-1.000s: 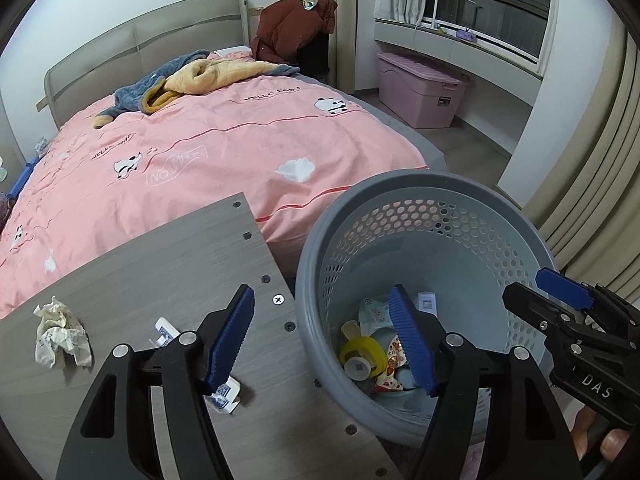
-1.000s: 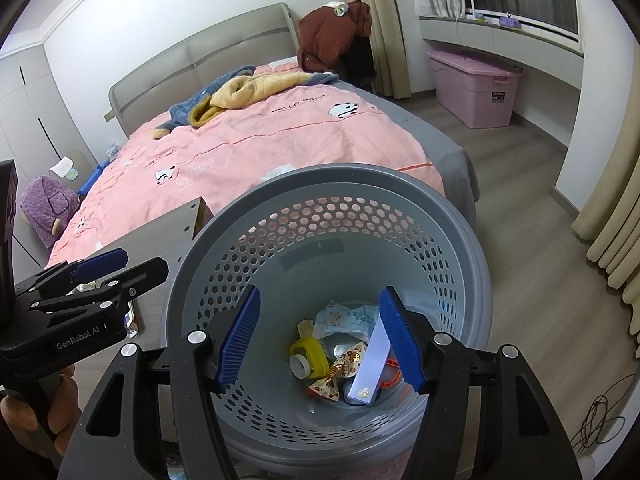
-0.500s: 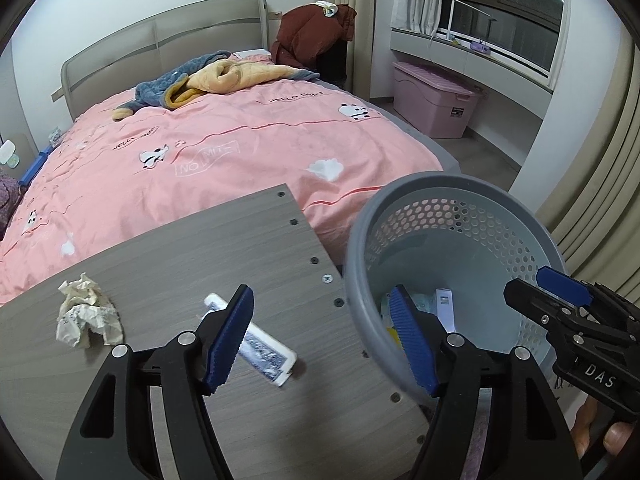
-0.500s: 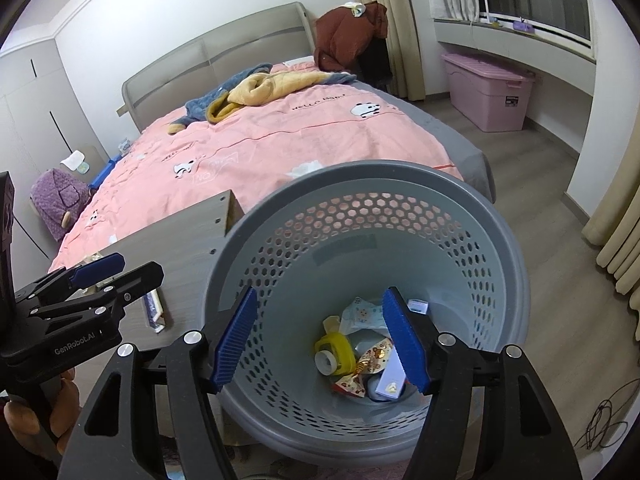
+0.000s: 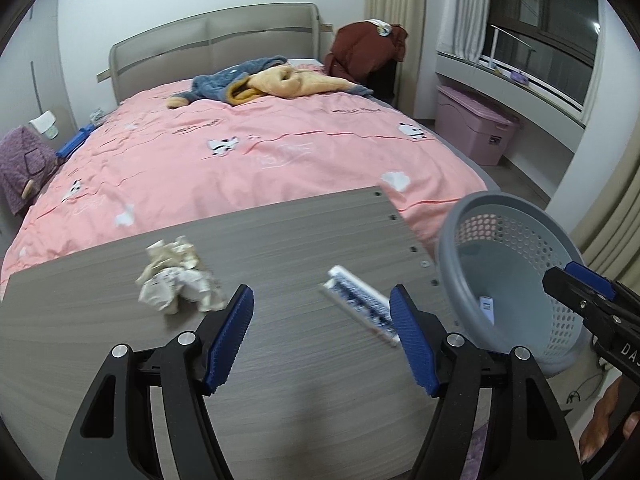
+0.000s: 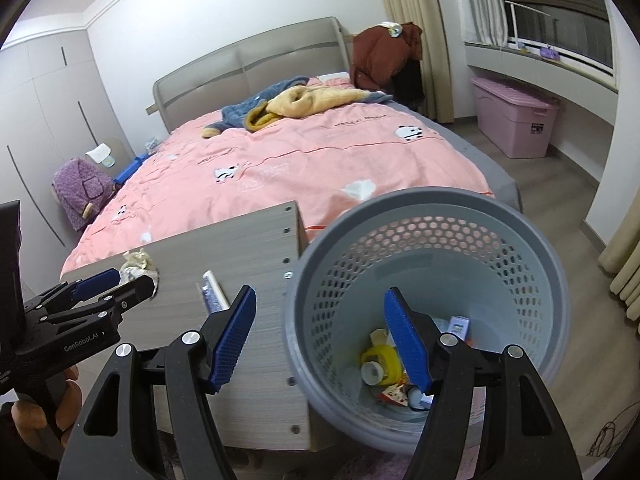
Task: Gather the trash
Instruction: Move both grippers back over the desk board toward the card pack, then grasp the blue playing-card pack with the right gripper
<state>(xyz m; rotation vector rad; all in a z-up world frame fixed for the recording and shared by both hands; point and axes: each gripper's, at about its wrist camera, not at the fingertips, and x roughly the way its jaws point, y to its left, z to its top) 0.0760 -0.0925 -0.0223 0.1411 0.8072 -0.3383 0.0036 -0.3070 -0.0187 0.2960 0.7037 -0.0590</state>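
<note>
Left gripper [image 5: 322,338]: jaws apart, empty, aimed at the table [image 5: 280,380] to reach leftover trash.
Right gripper [image 6: 320,338]: jaws apart, empty, straddling the bin [image 6: 420,204] rim.
Crumpled paper [image 5: 176,282]: centre-left of the left view, on the table.
Tube [image 5: 362,304]: possibly toothpaste (blurred), beside the right fingertip.
Bin: lower right, beside the table for short drops.

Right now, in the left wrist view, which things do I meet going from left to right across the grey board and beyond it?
crumpled paper → white and blue tube → grey perforated basket → right claw
</note>
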